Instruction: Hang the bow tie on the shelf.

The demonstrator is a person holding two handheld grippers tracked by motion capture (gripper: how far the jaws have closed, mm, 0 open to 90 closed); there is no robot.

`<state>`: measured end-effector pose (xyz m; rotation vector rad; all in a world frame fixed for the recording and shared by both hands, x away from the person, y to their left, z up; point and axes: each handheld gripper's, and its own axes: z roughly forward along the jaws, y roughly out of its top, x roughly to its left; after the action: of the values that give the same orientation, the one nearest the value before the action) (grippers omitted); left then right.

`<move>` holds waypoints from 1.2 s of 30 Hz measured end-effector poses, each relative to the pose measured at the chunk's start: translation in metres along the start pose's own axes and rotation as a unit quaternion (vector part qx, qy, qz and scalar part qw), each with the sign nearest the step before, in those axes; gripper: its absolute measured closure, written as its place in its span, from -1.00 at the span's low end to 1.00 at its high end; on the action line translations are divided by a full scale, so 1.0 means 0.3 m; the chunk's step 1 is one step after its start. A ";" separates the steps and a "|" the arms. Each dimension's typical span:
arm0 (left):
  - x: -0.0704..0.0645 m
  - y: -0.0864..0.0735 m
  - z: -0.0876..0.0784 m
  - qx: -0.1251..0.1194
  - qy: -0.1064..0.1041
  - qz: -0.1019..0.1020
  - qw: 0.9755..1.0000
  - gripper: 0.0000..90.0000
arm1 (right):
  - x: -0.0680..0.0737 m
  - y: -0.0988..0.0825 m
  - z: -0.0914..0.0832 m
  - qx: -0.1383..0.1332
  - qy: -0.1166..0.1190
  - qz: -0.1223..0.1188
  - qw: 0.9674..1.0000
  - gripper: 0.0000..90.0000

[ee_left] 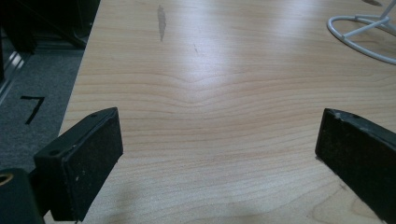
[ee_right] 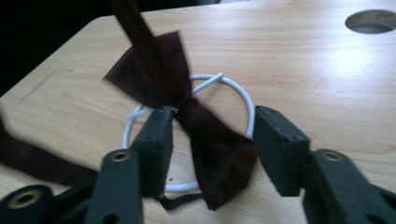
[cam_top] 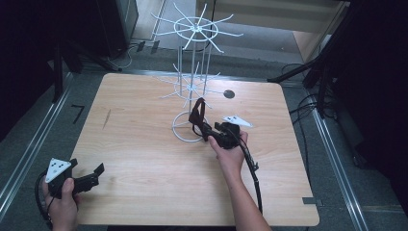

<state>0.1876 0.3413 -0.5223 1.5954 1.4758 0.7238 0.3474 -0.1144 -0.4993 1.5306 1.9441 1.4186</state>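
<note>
Lying between the right gripper's (ee_right: 210,140) parted jaws, the dark bow tie (ee_right: 187,116) is ungripped.

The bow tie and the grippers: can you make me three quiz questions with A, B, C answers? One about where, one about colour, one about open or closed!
1. Where is the bow tie?
A. By the white wire stand's ring base
B. On the floor
C. At the table's left edge

2. What colour is the bow tie?
A. Yellow
B. Dark maroon
C. Bright green

3. How is the left gripper?
A. Shut on the bow tie
B. Shut on nothing
C. Open

Answers: 1 A, the cloth lies across the ring; 2 B, the right gripper view shows dark maroon; 3 C, its jaws stand wide apart over bare table.
</note>
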 end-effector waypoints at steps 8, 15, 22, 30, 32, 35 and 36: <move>-0.001 0.000 0.000 0.001 0.002 0.002 1.000 -0.97 | -0.008 0.012 -0.060 -0.014 0.000 -0.015 1.000 -0.14; -0.002 0.000 0.000 0.000 0.002 0.002 1.000 -0.97 | -0.029 -0.003 -0.131 -0.023 -0.008 -0.032 0.999 -0.15; -0.002 0.000 -0.001 0.001 0.002 0.003 1.000 -0.97 | -0.089 -0.028 -0.207 -0.029 -0.024 -0.036 0.999 -0.17; -0.003 0.000 -0.001 0.000 0.003 0.003 1.000 -0.97 | -0.173 -0.069 -0.282 -0.033 -0.044 -0.030 0.998 -0.34; -0.003 -0.001 -0.001 0.000 0.003 0.004 1.000 -0.97 | -0.186 -0.078 -0.298 -0.036 -0.041 -0.027 0.998 -0.44; -0.003 -0.001 -0.001 -0.001 0.003 0.004 1.000 -0.97 | -0.209 -0.096 -0.325 -0.035 -0.044 -0.033 0.998 -0.69; -0.003 -0.001 -0.001 -0.001 0.003 0.004 1.000 -0.97 | -0.212 -0.098 -0.328 -0.036 -0.044 -0.033 0.998 -0.70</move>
<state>0.1870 0.3405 -0.5222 1.6002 1.4731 0.7355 0.2851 -0.2178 -0.4976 1.4585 1.8551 1.3549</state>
